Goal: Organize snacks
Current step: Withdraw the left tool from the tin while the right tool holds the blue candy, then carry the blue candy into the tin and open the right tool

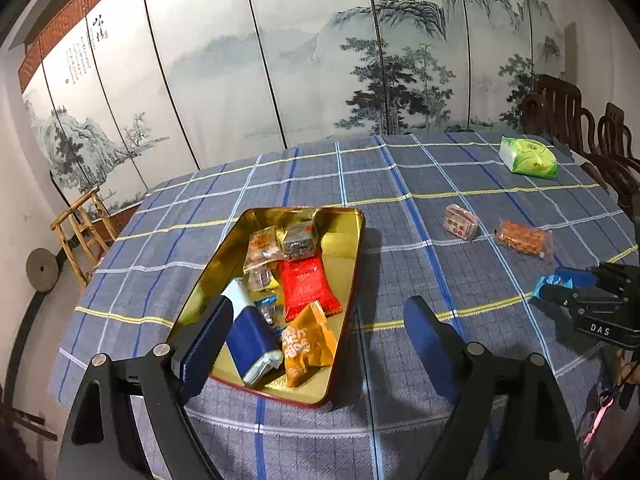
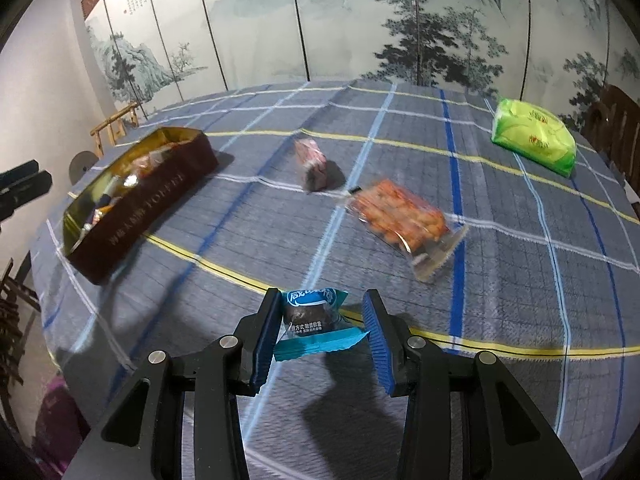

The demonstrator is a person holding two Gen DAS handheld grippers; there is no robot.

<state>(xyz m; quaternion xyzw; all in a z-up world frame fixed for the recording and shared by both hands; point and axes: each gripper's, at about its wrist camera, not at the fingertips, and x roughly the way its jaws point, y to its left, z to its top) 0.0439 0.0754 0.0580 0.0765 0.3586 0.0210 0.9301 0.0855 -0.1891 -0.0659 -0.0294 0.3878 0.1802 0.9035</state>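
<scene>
A gold-lined tin (image 1: pixel 352 240) with dark red sides (image 2: pixel 160 200) holds several wrapped snacks, among them a red packet (image 1: pixel 306 286), an orange packet (image 1: pixel 306 346) and a blue-and-white bar (image 1: pixel 250 330). My left gripper (image 1: pixel 316 340) is open and empty over the tin's near end. My right gripper (image 2: pixel 320 334) holds a small blue-wrapped snack (image 2: pixel 316 320) between its pads, just above the cloth; it also shows in the left wrist view (image 1: pixel 560 282). A pink-wrapped snack (image 2: pixel 312 160) and a clear packet of orange snacks (image 2: pixel 400 218) lie loose on the table.
The round table has a blue plaid cloth (image 2: pixel 500 264). A green tissue pack (image 2: pixel 534 136) lies at the far right. Dark wooden chairs (image 1: pixel 576 120) stand beyond the table's right edge. A painted folding screen (image 1: pixel 280 60) is behind.
</scene>
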